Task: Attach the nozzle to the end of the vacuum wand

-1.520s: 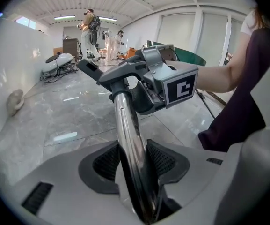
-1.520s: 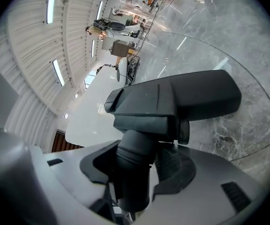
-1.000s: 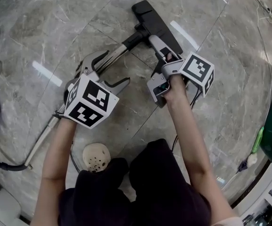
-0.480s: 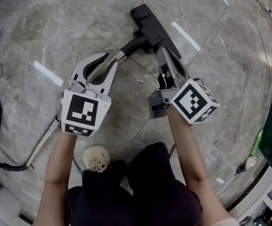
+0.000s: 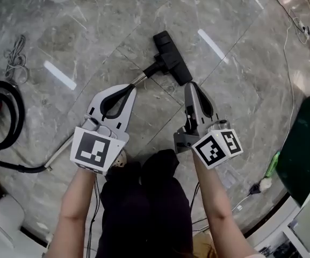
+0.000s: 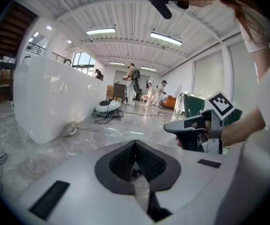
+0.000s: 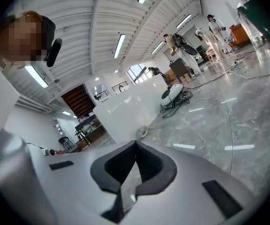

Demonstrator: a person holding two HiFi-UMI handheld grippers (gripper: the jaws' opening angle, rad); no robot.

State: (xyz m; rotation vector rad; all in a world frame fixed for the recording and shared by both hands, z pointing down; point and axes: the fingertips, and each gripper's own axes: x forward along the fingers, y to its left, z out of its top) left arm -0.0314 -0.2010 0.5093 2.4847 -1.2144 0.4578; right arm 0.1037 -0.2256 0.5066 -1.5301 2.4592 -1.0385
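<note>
lying on the grey marble floor (image 5: 240,90), one black floor nozzle (image 5: 171,58) sits at the end of one metal wand (image 5: 142,78), which runs back to one black hose (image 5: 4,122). two grippers hover above them: left gripper (image 5: 128,88) and right gripper (image 5: 190,86), each with jaws just clenched together, empty, touching neither nozzle nor wand.

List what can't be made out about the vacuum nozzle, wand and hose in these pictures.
Head view: joint too small to tell whether the nozzle is fully seated on the wand.
Head view: the wand's middle is hidden under the left gripper.
Head view: the hose is cut off by the left edge.
Gripper views: neither shows nozzle or wand.
</note>
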